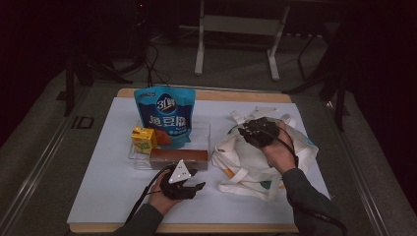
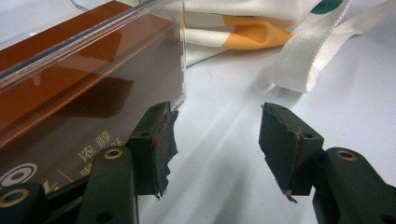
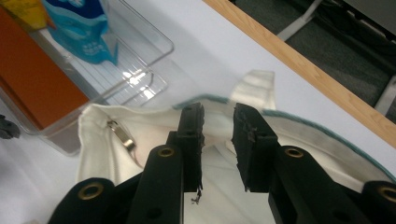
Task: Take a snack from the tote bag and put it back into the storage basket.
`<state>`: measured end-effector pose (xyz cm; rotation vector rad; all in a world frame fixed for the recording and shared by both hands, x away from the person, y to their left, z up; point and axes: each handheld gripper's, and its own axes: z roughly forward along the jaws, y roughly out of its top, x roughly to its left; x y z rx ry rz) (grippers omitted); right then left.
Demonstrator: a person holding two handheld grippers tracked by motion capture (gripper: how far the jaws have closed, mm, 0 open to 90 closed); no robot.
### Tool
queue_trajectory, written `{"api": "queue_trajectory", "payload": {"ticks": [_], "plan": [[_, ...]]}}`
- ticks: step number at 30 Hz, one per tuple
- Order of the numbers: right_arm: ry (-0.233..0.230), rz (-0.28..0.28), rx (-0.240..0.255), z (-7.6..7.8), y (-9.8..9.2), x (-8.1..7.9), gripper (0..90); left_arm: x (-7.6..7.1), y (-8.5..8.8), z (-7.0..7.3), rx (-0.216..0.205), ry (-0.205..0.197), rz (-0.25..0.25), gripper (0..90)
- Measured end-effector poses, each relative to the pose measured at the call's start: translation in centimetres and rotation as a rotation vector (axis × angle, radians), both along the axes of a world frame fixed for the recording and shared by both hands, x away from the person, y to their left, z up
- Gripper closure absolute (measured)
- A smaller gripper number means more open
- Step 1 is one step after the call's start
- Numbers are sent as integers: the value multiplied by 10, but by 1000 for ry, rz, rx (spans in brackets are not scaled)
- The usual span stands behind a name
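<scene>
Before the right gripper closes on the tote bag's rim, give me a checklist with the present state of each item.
1. Right gripper at the bag's mouth: ok, its jaws straddle the white tote bag rim.
2. Rim gripped: not ok, a gap shows between the pads and the cloth.
3. Bag mouth open: ok, the inside and a metal clasp are visible.
4. Left gripper free: ok, jaws apart, nothing between them, beside the clear tray.
5. Goods waiting in the tray: ok, blue pouch, yellow carton, brown box.
6. Bag straps clear of the mouth: cannot tell.
</scene>
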<state>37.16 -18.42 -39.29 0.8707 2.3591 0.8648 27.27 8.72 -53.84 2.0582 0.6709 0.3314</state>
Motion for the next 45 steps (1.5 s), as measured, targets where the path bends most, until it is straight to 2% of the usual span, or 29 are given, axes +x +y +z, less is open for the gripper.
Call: {"api": "queue_trajectory", "payload": {"ticks": [9, 24, 32, 40, 45], "plan": [[8, -42, 24, -1, -26, -4, 721, 0, 0, 0, -3, 2, 0, 444], [52, -82, 26, -12, -64, -18, 735, 0, 0, 0, -1, 1, -1, 444], [64, -88, 35, -21, -76, -27, 773, 0, 0, 0, -1, 1, -1, 444], [76, -100, 46, -29, -87, -35, 865, 0, 0, 0, -2, 2, -1, 443], [81, -106, 51, -33, -95, -40, 883, 0, 0, 0, -3, 1, -1, 443]]}}
